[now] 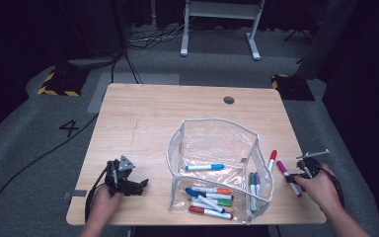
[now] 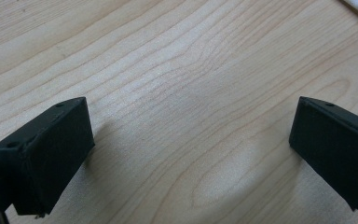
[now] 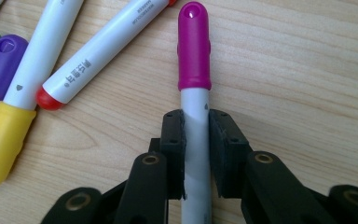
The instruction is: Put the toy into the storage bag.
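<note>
The right tool (image 3: 196, 140) is clamped on the magenta marker (image 3: 195, 51), whose lower barrel is hidden between the jaws; it lies on the table (image 1: 153, 113) near the right edge, beside the pouch (image 1: 217, 163). The left tool (image 2: 191, 149) gapes over bare wood.
</note>
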